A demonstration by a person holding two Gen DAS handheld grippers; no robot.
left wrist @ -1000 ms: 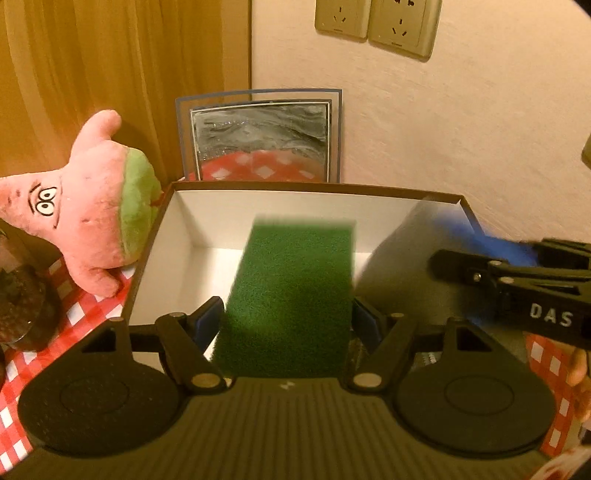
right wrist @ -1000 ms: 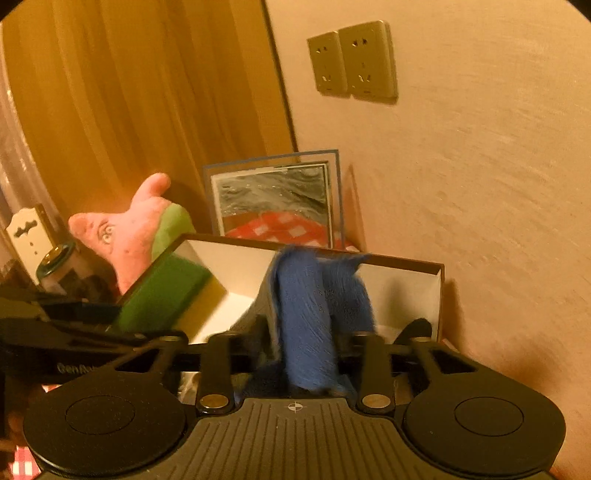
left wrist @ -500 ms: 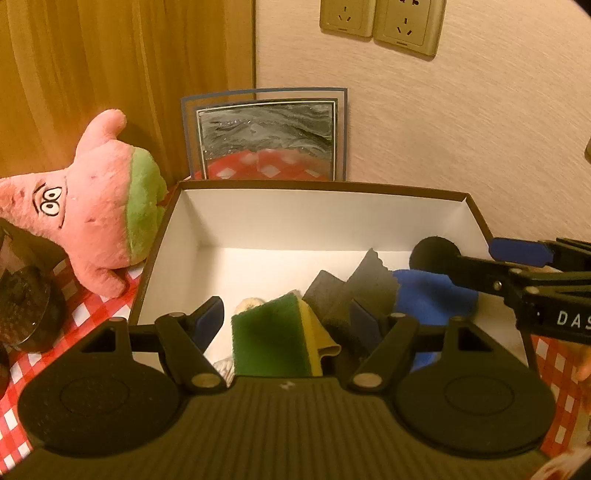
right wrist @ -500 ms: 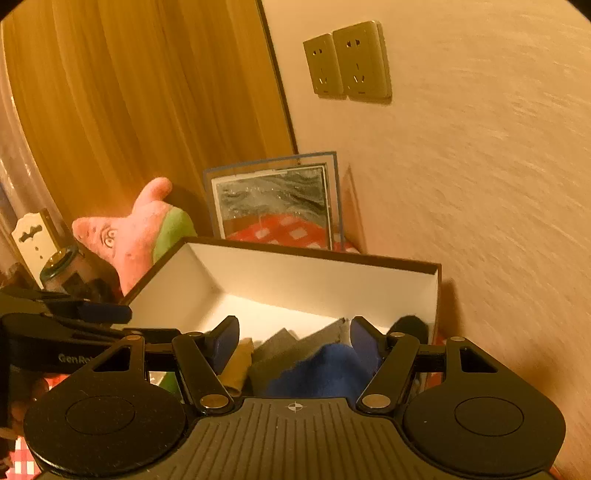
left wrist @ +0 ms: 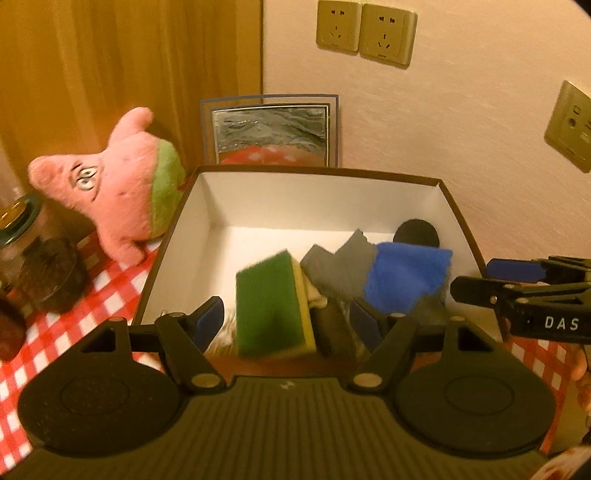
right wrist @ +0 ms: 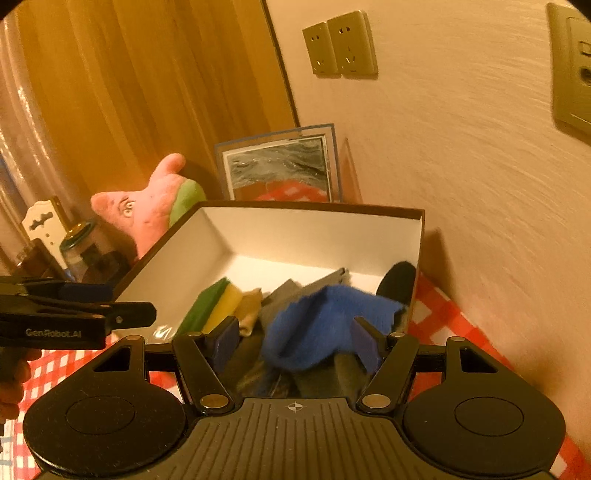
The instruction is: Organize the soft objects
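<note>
A brown-rimmed box [left wrist: 458,214] with white inner walls [right wrist: 295,229] stands on the checked cloth. In it lie a green-and-yellow sponge [left wrist: 273,306] [right wrist: 214,306], grey cloths [left wrist: 340,266], a blue cloth [left wrist: 406,277] [right wrist: 325,317] and a round black piece [left wrist: 415,232]. My left gripper [left wrist: 287,319] hangs open over the box's near edge, its pads clear of the sponge behind them. My right gripper [right wrist: 294,341] is open too, with the blue cloth lying loose beyond its fingers. A pink star plush [left wrist: 122,192] [right wrist: 147,210] sits left of the box.
A framed picture [left wrist: 271,134] leans on the wall behind the box. Glass jars [left wrist: 26,251] stand at the far left on the red-and-white checked tablecloth [left wrist: 110,291]. Wall sockets [left wrist: 365,33] are above, and a wooden panel [left wrist: 129,55] is behind the plush.
The left gripper let the sponge fall and the right let the blue cloth fall; both now lie in the box. Both grippers have drawn back from the box.
</note>
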